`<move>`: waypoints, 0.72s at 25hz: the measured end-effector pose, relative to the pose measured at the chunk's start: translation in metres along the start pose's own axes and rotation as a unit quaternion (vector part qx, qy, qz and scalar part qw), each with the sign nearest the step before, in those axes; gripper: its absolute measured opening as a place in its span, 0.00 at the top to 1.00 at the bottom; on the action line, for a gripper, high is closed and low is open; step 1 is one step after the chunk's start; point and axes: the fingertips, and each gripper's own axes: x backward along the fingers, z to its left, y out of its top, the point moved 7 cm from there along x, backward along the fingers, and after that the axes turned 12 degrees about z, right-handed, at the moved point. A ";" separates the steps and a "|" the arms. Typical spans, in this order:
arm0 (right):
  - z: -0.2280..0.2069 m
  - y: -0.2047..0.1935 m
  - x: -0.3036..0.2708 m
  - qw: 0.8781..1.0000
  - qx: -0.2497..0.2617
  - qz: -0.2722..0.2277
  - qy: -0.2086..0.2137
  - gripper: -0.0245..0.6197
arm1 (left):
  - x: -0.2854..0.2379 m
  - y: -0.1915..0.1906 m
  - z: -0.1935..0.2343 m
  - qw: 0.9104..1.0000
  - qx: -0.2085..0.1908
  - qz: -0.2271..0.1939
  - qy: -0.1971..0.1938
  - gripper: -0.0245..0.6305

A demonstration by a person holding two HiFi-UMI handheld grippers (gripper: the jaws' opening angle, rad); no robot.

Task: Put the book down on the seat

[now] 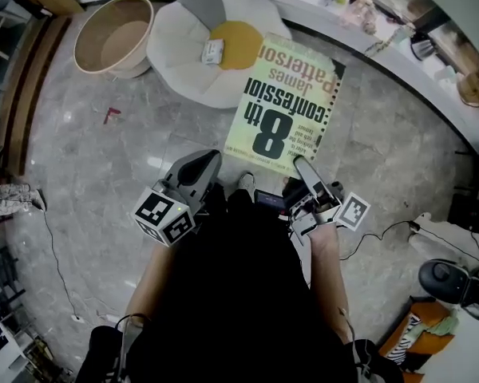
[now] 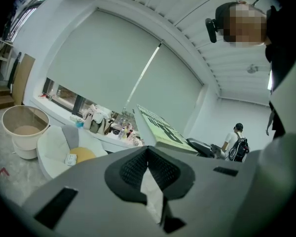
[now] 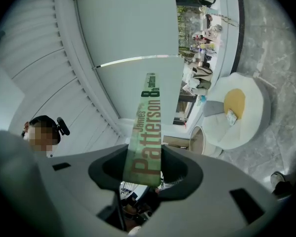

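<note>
Right gripper view looks straight at the nearest fact: the right gripper (image 3: pixel 145 168) has its jaws pinching the spine end of the book (image 3: pixel 149 113), a pale green paperback that juts out past them. In the head view that gripper (image 1: pixel 305 166) holds the book's near edge, and the cover (image 1: pixel 286 102) faces up, well off the marble floor (image 1: pixel 104 174). The left gripper (image 1: pixel 210 159) hangs just beside it with its jaws pressed together on nothing, taking no part. Beyond the book is the seat (image 1: pixel 180 74), a white round chair with a yellow cushion (image 1: pixel 238 45) and a small packet (image 1: pixel 212 51) lying on it. The book's far corner overlaps the seat's rim from this angle, but the left gripper view shows the book (image 2: pixel 163 130) raised clear of it. A basket (image 1: pixel 112 34) stands beside the seat, with a cluttered ledge (image 1: pixel 351 6) furthest off. By my reading the pick-up is done. The carry over the seat, the lowering and the release are left.
</note>
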 end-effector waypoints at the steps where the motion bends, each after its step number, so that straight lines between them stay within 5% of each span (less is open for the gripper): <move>1: 0.000 0.000 0.000 1.000 -0.001 0.001 0.000 0.68 | 0.001 0.000 -0.001 1.000 0.001 0.000 0.002 0.94; 18: -0.022 0.019 -0.030 1.000 -0.019 0.004 0.006 0.68 | -0.012 0.004 0.032 1.000 0.011 0.004 0.008 0.94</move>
